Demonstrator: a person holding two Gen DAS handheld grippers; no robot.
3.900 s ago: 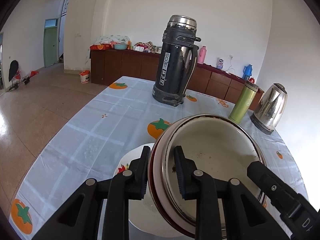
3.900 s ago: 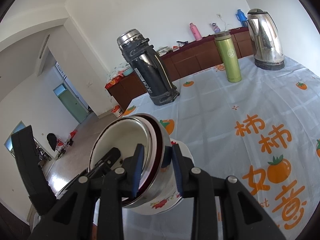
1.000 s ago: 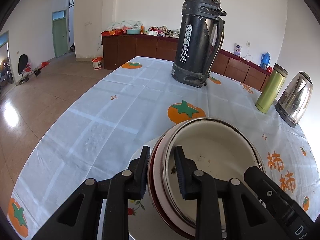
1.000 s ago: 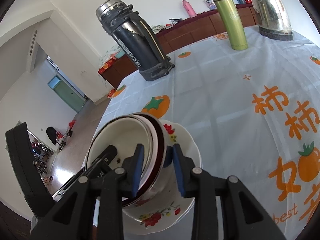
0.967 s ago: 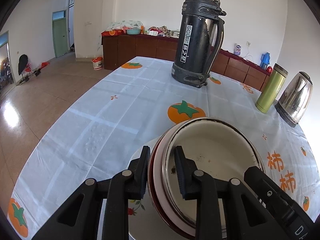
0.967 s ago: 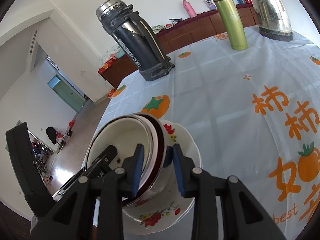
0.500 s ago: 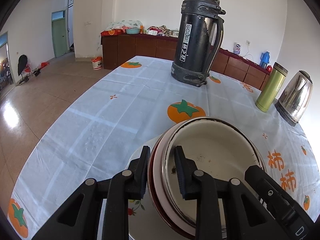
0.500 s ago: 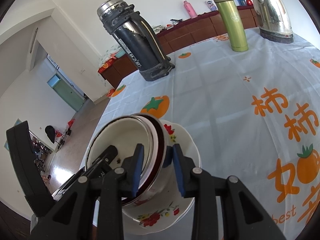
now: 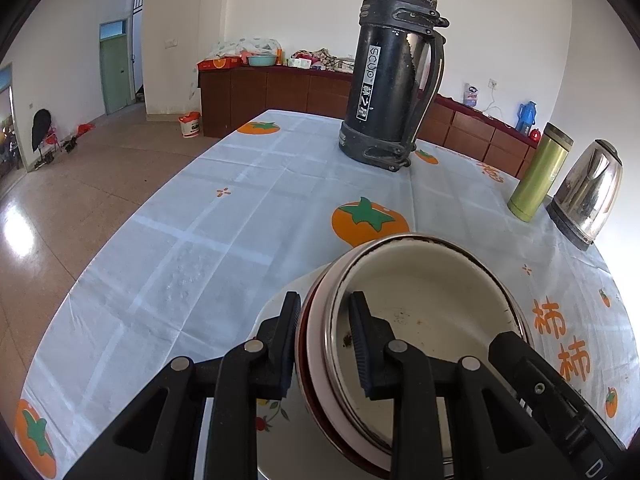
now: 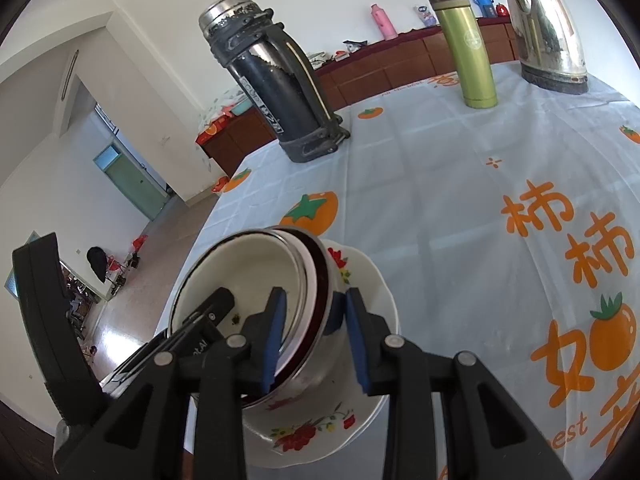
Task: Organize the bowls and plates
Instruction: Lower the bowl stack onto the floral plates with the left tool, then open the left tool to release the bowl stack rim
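Note:
A stack of nested bowls (image 9: 424,320) with a white inside and dark red rim sits in a white floral plate (image 10: 352,408) on the tablecloth. My left gripper (image 9: 324,320) is shut on the stack's left rim, one finger inside and one outside. My right gripper (image 10: 314,316) straddles the stack's right rim (image 10: 316,280); its jaws stand wider than the rim, with a gap on the outer side. Each gripper shows in the other's view.
A tall black thermos (image 9: 394,72) stands at the far middle of the table. A green flask (image 9: 538,172) and a steel kettle (image 9: 588,194) stand at the far right. The table's left edge (image 9: 120,220) drops to the floor.
The right gripper's jaws have opened a little off the bowl rim. The bowl stack has settled slightly lower toward the plate. The left gripper's hold is unchanged.

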